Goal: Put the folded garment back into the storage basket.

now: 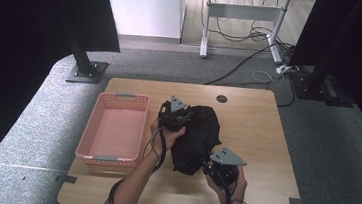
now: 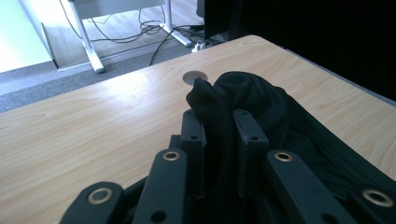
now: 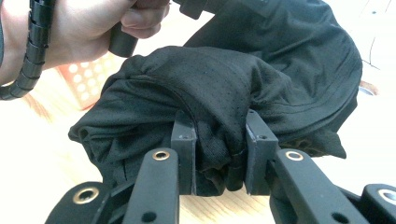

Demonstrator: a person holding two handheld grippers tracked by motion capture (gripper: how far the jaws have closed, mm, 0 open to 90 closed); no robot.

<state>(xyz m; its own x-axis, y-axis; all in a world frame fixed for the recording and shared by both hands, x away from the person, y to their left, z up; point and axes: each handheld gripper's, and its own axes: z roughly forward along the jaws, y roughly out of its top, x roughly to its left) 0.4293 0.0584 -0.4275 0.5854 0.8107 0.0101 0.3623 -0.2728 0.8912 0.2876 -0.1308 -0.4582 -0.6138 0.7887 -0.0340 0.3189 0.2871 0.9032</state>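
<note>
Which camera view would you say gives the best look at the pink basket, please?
The high view: the whole pink basket sits left of the black garment. The right gripper view catches just a corner of it behind the cloth.

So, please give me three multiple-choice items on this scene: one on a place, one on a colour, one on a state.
1. Where is the basket?
A. on the table's left part
B. on the floor
C. on the cloth

2. What colour is the cloth?
A. white
B. black
C. pink

3. How are the right tongs?
A. open, apart from the cloth
B. shut on nothing
C. shut on the cloth

Key: 1 A, the high view shows it left of the cloth, on the wood. 2 B, it is black in each view. 3 C, cloth is pinched between the jaws.
</note>
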